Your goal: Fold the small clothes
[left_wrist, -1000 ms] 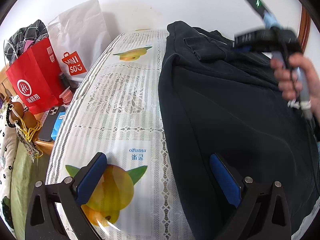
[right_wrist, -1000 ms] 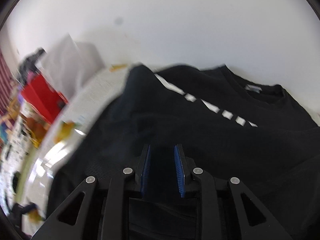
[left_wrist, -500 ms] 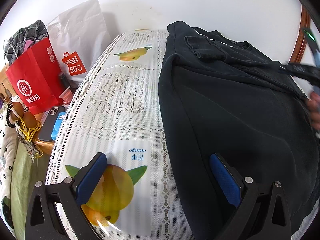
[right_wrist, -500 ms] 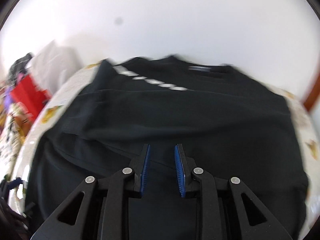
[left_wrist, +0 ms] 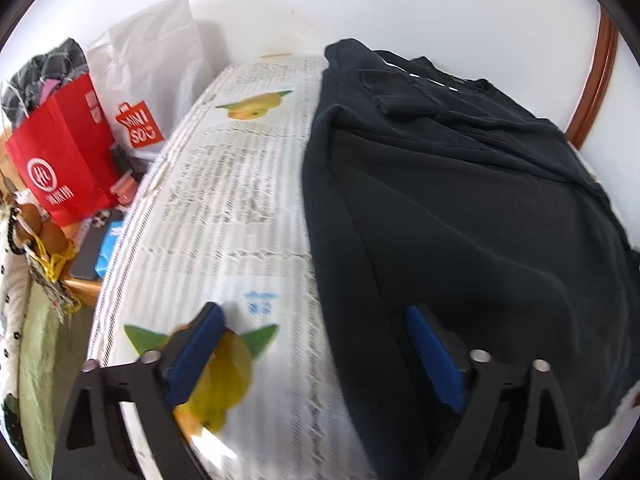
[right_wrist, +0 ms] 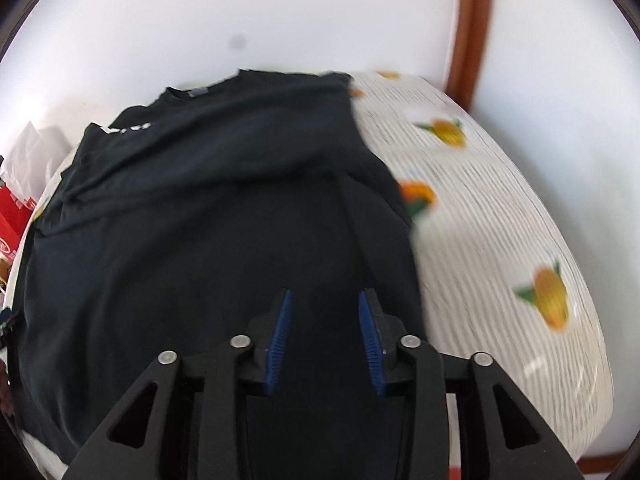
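A black sweatshirt [left_wrist: 460, 208] lies spread on a table under a white cloth printed with fruit [left_wrist: 240, 200]. One sleeve is folded across its chest, cuff [left_wrist: 404, 100] near the collar. My left gripper [left_wrist: 316, 320] hangs over the garment's near left edge, one finger above the cloth and one above the fabric; its jaws are closing, with the edge below them, untouched. In the right wrist view the sweatshirt [right_wrist: 208, 220] fills the left and middle. My right gripper [right_wrist: 324, 304] hovers above its right side with jaws opening and nothing gripped.
Left of the table stand a red paper bag [left_wrist: 60, 160] and a white shopping bag [left_wrist: 156, 80], with a phone [left_wrist: 92, 248] and small clutter on a wooden stand. A white wall and a brown wooden frame [left_wrist: 592, 84] back the table. Bare tablecloth [right_wrist: 500, 240] lies right of the sweatshirt.
The right gripper swept from the sweatshirt's left side across to its right side, left the left wrist view, and widened its jaws. The left gripper stayed put and its jaws narrowed slightly.
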Motion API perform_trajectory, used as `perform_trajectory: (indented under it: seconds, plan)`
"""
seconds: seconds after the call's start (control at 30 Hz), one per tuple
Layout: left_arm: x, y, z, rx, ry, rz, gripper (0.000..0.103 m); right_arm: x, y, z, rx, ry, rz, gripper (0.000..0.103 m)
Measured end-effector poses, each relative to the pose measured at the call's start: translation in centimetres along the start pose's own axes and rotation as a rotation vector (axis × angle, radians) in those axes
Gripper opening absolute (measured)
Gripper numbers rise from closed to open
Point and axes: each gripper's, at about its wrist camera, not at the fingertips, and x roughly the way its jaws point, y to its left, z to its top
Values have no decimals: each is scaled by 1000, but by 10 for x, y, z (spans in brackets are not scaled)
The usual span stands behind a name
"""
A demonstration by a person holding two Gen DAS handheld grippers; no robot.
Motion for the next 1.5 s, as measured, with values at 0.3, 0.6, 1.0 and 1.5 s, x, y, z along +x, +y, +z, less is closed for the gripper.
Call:
perform_trajectory:
  seconds: [0.3, 0.6, 1.0, 1.5]
  plan:
    - [-24, -12, -22, -32, -5, -116, 28, -10, -11, -48, -3, -22, 10, 46]
    - [-38, -8, -42, -68, 41, -172, 13, -28, -19, -83, -15, -75, -50, 36]
    - [-40, -11, -47, -68, 3, -205, 27, -51, -49, -109, 37, -127, -35, 38]
    - [-32, -32, -35, -32, 5, -79, 28, -14, -45, -76, 87, -76, -21, 25]
